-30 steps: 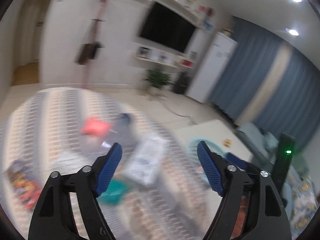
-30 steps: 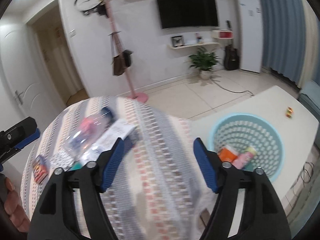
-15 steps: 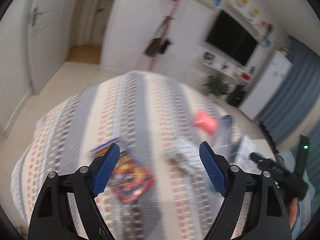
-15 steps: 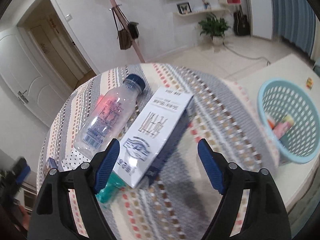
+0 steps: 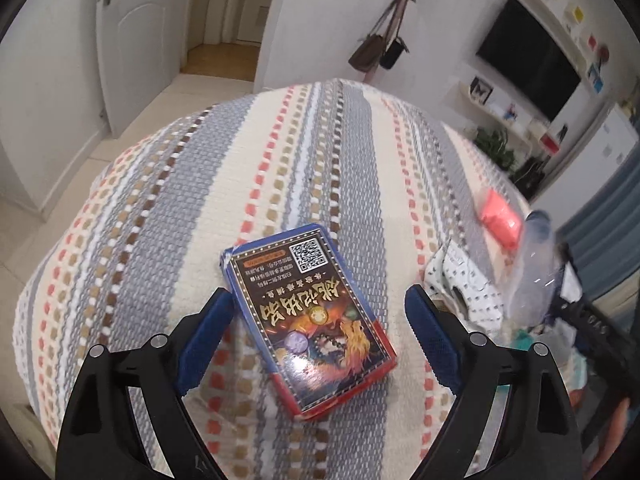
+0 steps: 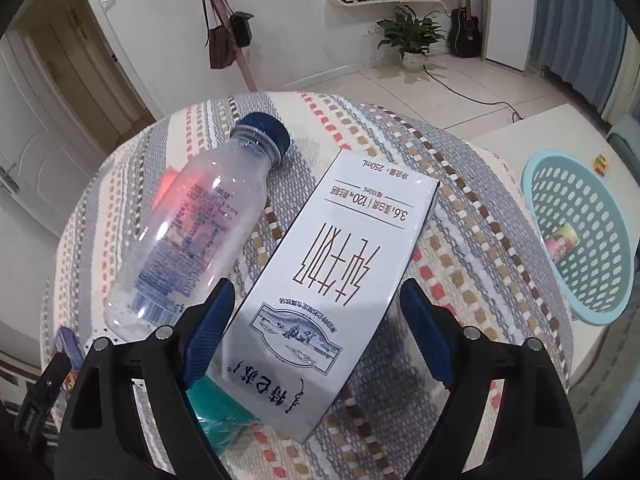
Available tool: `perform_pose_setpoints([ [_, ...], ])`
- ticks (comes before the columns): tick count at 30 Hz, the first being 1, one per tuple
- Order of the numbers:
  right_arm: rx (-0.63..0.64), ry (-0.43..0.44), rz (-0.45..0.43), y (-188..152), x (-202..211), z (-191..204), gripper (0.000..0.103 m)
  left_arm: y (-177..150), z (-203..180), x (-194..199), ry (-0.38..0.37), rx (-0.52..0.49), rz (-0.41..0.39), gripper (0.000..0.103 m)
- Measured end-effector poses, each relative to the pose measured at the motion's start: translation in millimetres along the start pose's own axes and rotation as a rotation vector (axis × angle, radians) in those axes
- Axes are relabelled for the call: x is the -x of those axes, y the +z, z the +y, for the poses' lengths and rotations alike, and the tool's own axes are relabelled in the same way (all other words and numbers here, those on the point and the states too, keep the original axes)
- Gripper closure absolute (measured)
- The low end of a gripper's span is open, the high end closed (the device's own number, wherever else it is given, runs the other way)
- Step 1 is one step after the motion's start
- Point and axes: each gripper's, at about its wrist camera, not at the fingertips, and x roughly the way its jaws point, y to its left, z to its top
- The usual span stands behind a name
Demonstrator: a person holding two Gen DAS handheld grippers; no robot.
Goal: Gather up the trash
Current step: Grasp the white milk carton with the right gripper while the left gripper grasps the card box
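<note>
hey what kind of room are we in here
Most likely a home living room. A wall-mounted television hangs above a shelf, a potted plant and a guitar stand on the tiled floor, and bags hang from a coat stand beside a table under a striped cloth.

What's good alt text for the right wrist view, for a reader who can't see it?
The right gripper, jaws opening, hovers over a white milk carton lying on a striped tablecloth. A clear plastic bottle lies left of the carton; a light-blue basket sits far right.
</note>
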Motion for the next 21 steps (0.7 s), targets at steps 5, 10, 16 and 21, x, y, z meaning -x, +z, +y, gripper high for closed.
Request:
perform_pose_setpoints([
  [5, 0.066, 0.007, -0.007, 1, 4, 3, 0.032, -10, -8, -1, 0.064, -0.106, -0.014, 0.030],
  [10, 0.145, 0.005, -0.030, -5, 14, 2, 0.044, -19, -3, 10, 0.011, -0.172, -0.014, 0.037],
  [16, 0.172, 0.022, -0.046, -13, 24, -9, 0.049, -27, 9, 30, -0.131, -0.126, -0.040, 0.040],
  [21, 0.161, 0.070, -0.070, -12, 42, -21, 0.050, -25, -4, 51, -0.188, -0.152, -0.105, 0.040],
])
